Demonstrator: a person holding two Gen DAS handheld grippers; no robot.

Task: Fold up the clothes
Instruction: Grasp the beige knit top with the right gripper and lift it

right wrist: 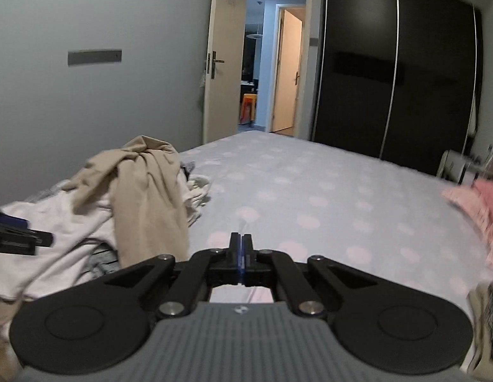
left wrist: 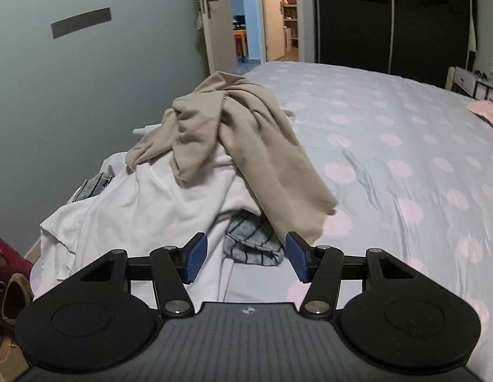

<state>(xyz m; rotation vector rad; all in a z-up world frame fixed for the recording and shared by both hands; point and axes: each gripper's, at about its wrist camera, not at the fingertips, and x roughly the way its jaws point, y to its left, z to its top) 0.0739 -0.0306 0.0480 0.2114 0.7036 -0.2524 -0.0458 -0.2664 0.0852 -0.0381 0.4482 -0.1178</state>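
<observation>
A pile of clothes lies at the left edge of the bed. A beige garment is draped on top of a white garment, with a grey striped garment under them. My left gripper is open and empty, just in front of the striped garment. In the right wrist view the beige garment and white garment lie to the left. My right gripper is shut and empty, above the bedsheet. The left gripper shows at the left edge.
The bed has a pale sheet with pink dots. A pink item lies at the right edge. A grey wall stands left, an open door and a dark wardrobe behind. A dark red item is at lower left.
</observation>
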